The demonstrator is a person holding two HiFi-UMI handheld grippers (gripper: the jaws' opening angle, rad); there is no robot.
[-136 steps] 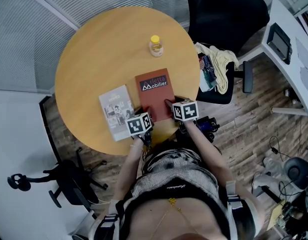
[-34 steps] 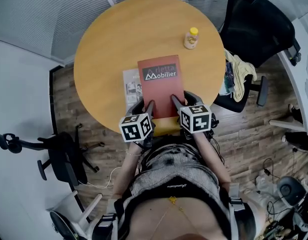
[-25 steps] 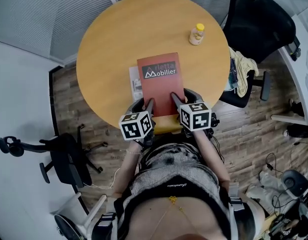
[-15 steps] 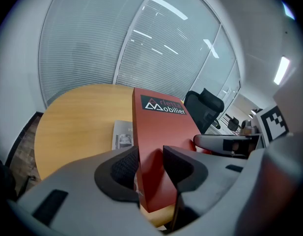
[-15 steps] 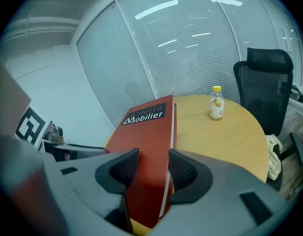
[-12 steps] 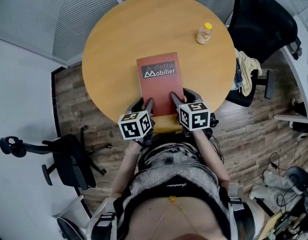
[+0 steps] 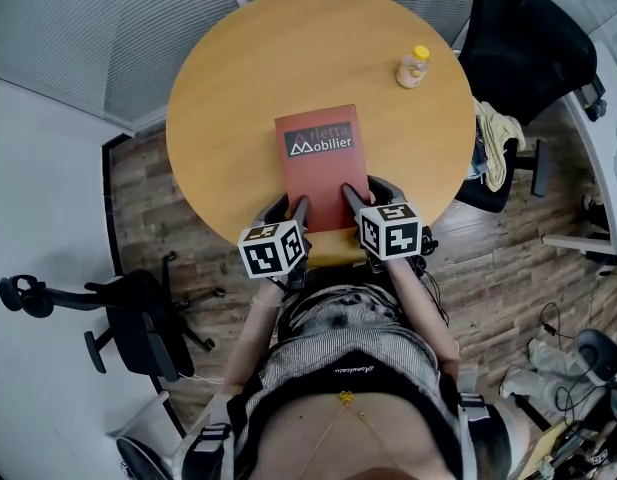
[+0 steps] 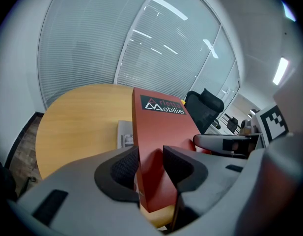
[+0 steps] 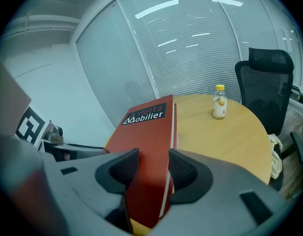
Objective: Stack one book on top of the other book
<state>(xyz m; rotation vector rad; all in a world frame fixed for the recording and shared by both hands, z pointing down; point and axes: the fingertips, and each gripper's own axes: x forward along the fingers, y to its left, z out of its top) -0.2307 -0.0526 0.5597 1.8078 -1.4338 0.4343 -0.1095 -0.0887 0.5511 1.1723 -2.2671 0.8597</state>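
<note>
A red book [image 7: 318, 163] with "Mobilier" on its cover lies over the middle of the round wooden table [image 7: 238, 78]. My left gripper [image 7: 290, 210] is shut on its near left corner and my right gripper [image 7: 366, 194] on its near right corner. In the left gripper view the red book [image 8: 161, 127] sits between the jaws of that gripper [image 8: 150, 156], and a strip of the grey-white book [image 8: 124, 134] shows beneath it. The right gripper [image 9: 153, 163] clamps the red book [image 9: 149, 132] too. The lower book is hidden in the head view.
A small yellow-capped bottle [image 7: 413, 66] stands at the table's far right. A black office chair [image 7: 528, 38] with a pale cloth [image 7: 491, 133] on it is right of the table. Another dark chair [image 7: 128, 313] stands on the floor at the left.
The red book, held by both grippers, has shifted left over the grey-white book; the strip of that book seen beside it a second ago is now covered.
</note>
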